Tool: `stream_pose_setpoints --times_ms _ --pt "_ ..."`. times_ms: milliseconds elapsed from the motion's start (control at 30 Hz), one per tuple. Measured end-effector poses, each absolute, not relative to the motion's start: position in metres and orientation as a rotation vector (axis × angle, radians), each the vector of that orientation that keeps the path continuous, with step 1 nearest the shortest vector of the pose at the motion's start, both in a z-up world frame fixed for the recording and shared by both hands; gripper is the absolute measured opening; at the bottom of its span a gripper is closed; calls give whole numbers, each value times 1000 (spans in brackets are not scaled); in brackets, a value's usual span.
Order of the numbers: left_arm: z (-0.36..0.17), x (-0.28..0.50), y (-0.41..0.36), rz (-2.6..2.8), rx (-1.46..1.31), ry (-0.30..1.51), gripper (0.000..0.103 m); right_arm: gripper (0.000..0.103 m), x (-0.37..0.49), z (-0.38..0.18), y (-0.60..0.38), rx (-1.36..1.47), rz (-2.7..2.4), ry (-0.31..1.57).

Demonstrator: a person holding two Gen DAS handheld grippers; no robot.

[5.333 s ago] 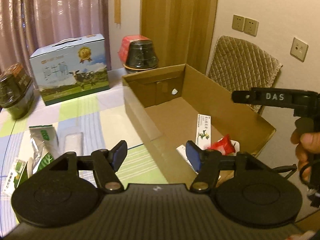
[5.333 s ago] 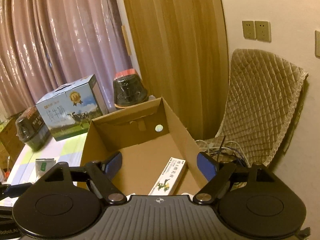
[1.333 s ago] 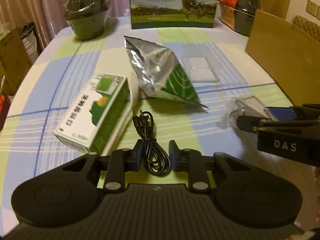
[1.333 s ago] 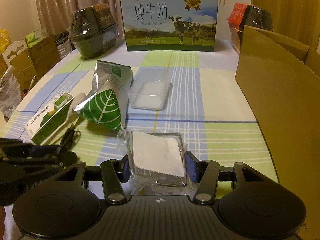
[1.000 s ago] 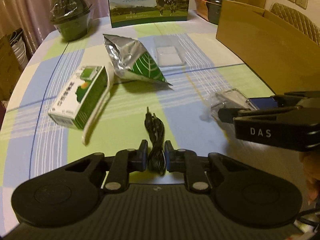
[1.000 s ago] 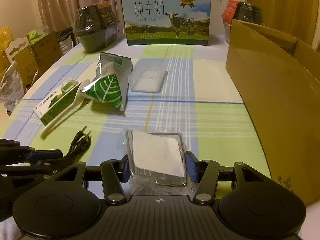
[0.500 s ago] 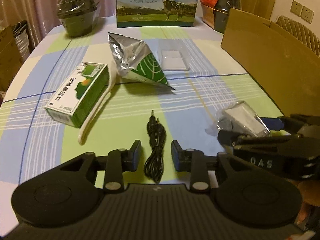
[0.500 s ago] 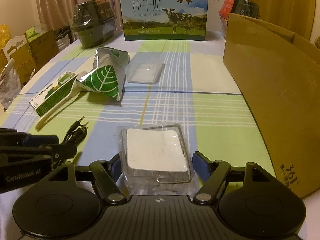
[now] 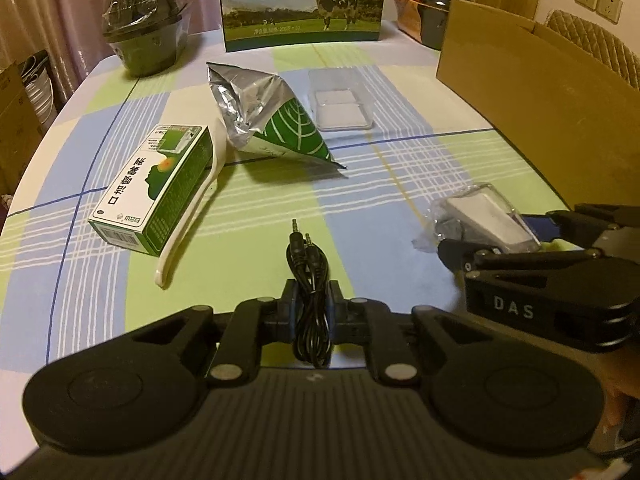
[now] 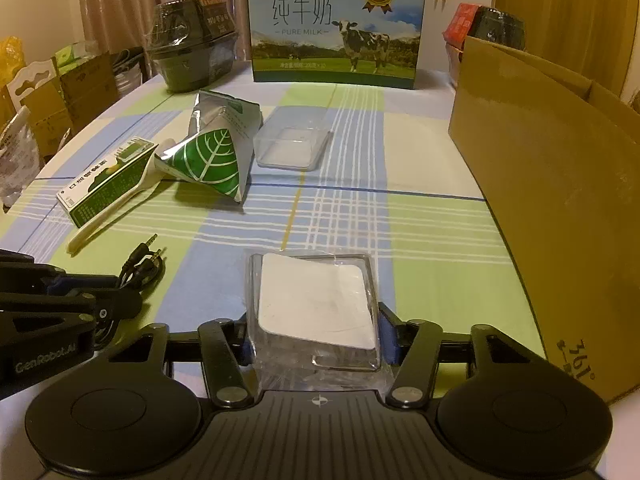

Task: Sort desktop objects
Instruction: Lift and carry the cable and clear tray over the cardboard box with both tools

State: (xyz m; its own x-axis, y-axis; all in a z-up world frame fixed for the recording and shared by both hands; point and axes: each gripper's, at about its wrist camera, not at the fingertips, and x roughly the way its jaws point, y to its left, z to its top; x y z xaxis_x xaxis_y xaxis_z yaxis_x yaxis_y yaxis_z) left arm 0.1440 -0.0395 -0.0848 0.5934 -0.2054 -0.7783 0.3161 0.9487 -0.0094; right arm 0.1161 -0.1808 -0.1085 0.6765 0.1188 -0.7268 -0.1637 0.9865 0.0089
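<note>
The left tongs [image 9: 311, 312] are clenched on a coiled black audio cable [image 9: 310, 280], whose 2 plugs point away from the tongs over the checked worktop [image 9: 248, 240]. The right tongs [image 10: 314, 336] are closing on a clear plastic case with a white insert [image 10: 314, 300], which is gripped between both pads. Ahead and left of the left tongs, a green and white carton [image 9: 154, 190] is seen lying flat, with a white spoon [image 9: 188, 216] along its side. Just beyond it, a foil pouch with a green leaf print [image 9: 272, 124] is lying, and a second clear tray [image 9: 340, 106] beside that. To the right of the right tongs, an open cardboard box [image 10: 552, 200] is standing. At the far edge, a milk carton case [image 10: 336, 28] is seen.
</note>
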Motion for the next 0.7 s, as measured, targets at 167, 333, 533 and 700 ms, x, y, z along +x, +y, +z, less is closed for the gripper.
stream_pose_setpoints --times_ms 167,333,533,700 --pt "-79 143 -42 -314 124 867 10 50 113 -104 -181 -60 156 787" --pt "-75 143 -43 -319 117 860 10 50 112 -95 -182 -54 155 763" --pt "-67 140 -44 -328 105 851 10 50 108 -89 -186 -34 145 767" --pt "-59 131 -45 -325 101 851 10 50 95 -78 -190 -19 142 760"
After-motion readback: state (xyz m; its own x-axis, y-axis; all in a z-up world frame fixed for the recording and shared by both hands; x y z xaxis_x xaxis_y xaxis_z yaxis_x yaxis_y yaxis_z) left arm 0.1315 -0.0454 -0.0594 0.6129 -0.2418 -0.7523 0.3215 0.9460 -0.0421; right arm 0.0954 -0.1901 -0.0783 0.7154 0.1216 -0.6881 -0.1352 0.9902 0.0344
